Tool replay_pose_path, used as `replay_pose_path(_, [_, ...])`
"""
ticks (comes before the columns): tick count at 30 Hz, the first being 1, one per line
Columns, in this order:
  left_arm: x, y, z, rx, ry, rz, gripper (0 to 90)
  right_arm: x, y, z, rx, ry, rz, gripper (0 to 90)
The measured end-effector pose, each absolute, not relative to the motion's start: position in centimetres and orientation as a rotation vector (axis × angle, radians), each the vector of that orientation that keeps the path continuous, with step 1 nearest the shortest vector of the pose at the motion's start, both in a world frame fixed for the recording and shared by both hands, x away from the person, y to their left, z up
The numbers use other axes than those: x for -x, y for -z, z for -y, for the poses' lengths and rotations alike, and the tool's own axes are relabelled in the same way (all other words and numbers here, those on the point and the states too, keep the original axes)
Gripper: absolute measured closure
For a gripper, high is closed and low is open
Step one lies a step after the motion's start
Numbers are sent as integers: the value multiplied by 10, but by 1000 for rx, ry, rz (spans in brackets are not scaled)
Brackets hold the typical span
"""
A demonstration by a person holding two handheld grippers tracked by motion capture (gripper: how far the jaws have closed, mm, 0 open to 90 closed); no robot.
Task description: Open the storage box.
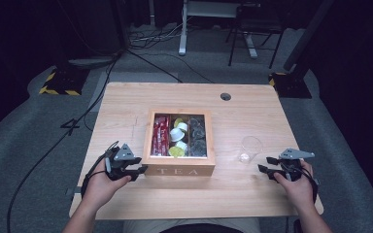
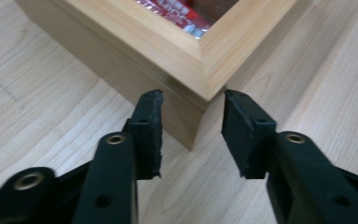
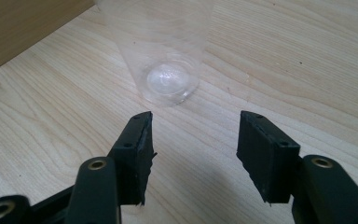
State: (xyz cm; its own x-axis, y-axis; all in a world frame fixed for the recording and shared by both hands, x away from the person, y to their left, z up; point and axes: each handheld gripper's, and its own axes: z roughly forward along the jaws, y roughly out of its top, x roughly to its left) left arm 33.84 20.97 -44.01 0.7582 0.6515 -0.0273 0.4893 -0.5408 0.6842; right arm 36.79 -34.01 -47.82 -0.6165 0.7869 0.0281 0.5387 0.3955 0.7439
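Observation:
A wooden tea box (image 1: 179, 170) marked TEA stands mid-table, its glass lid shut over red sachets (image 1: 161, 136), white and yellow pods (image 1: 178, 138) and dark packets (image 1: 197, 137). My left gripper (image 1: 141, 171) is open at the box's near left corner; in the left gripper view that corner (image 2: 205, 88) sits just beyond the gap between the jaws, with my left gripper (image 2: 192, 100) apart from it. A clear plastic cup (image 1: 250, 148) stands upright right of the box. My right gripper (image 1: 265, 165) is open, a little short of the cup (image 3: 165, 65), with my right gripper (image 3: 196, 116) empty.
The light wooden table (image 1: 126, 107) has a round cable hole (image 1: 226, 96) at the back. Cables trail over the grey floor at the left. Stand bases with yellow-black tape (image 1: 60, 82) and a chair (image 1: 252, 29) sit beyond the table.

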Motion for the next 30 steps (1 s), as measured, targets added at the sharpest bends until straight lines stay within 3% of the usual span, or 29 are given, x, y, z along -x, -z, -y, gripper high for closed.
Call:
replay_pose_path(8, [-337,438,-207,-2302,-318,-845,642,-368,478,339,-1137,-1065,-2336,461])
replay_pose_path(30, [-331,419,-208,-2239,-412,-808,712,-365,464,342,-1137,-1183,-2305,442])
